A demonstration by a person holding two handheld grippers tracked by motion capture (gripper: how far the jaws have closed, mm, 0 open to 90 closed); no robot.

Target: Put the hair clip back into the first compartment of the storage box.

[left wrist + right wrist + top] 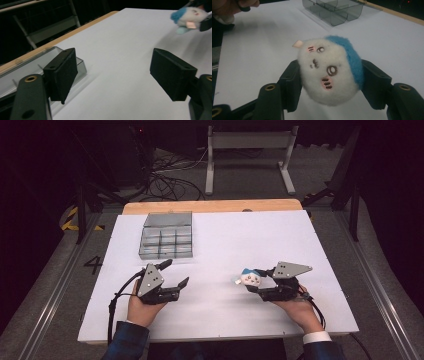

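One soft toy [329, 71], a round white plush head with a blue patch and a stitched face, is the thing in hand, and it is already picked up; the right hand-held gripper [329, 82] has its two black jaws pressed into the toy's sides, squeezing the plush a little, and in the high view the toy [251, 277] sits at the tip of that gripper [257, 282], apparently lifted just clear of the white surface [225, 245], though the gap beneath it is hard to judge. The left hand-held gripper [112, 72] holds nothing; its jaws stand well apart with only bare surface between them, and from the high view it [176, 274] points toward the middle of the surface, well apart from the toy. The clear plastic box [166, 236] with its small compartments lies at the far left of the surface, near the left gripper and well away from the toy; its compartments look empty from here, though the glare makes that uncertain.

So the grasp seems done; what is left, by my reading, is the carrying and the setting down, or a hand-over to the open left gripper, perhaps ending at the box; nothing has been placed yet.
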